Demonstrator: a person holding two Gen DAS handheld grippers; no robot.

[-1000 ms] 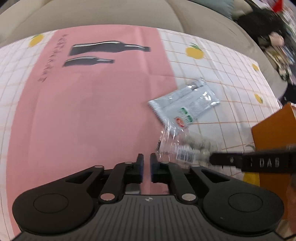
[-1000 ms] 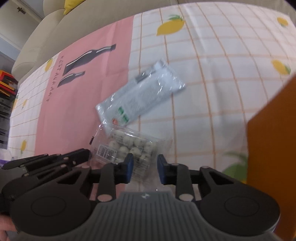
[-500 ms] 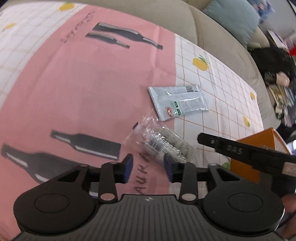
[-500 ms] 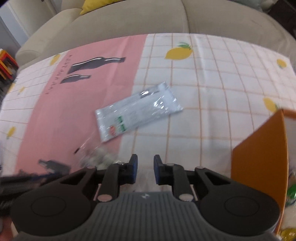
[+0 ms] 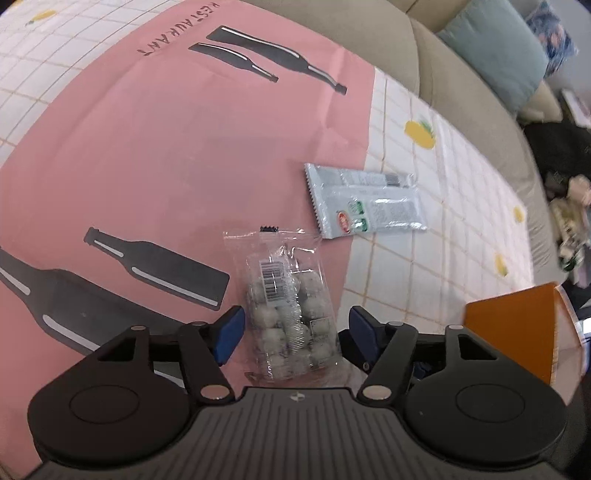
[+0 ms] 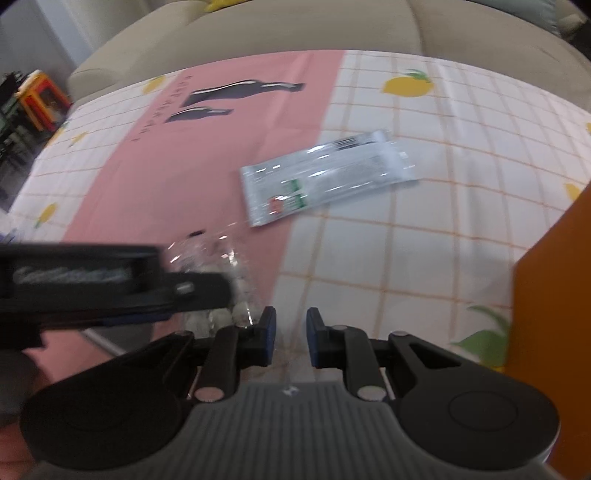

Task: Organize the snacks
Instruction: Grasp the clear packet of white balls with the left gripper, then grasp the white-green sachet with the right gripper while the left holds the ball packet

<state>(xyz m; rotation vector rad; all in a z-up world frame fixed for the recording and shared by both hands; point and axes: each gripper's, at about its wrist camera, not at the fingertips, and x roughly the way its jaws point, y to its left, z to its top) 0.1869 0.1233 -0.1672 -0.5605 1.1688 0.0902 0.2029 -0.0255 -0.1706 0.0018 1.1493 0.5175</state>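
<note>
A clear bag of grey-white candy balls (image 5: 290,314) lies on the pink cloth, between the wide-open jaws of my left gripper (image 5: 293,328); no pad touches it. A silver-white flat snack packet (image 5: 365,201) lies beyond it on the pink and white seam. In the right wrist view the packet (image 6: 325,181) lies ahead and the candy bag (image 6: 221,269) sits low left, partly hidden by the left gripper's arm. My right gripper (image 6: 290,334) is slightly open and holds nothing, hovering over the white checked cloth.
An orange box (image 5: 517,332) stands at the right, also at the right edge of the right wrist view (image 6: 554,302). The tablecloth (image 5: 184,147) has bottle prints and lemons. A beige sofa (image 6: 295,26) with cushions lies behind.
My left gripper opened wide and moved so the candy bag sits between its jaws. The right gripper let go of the bag, pulled back to the right and now stands slightly open.
</note>
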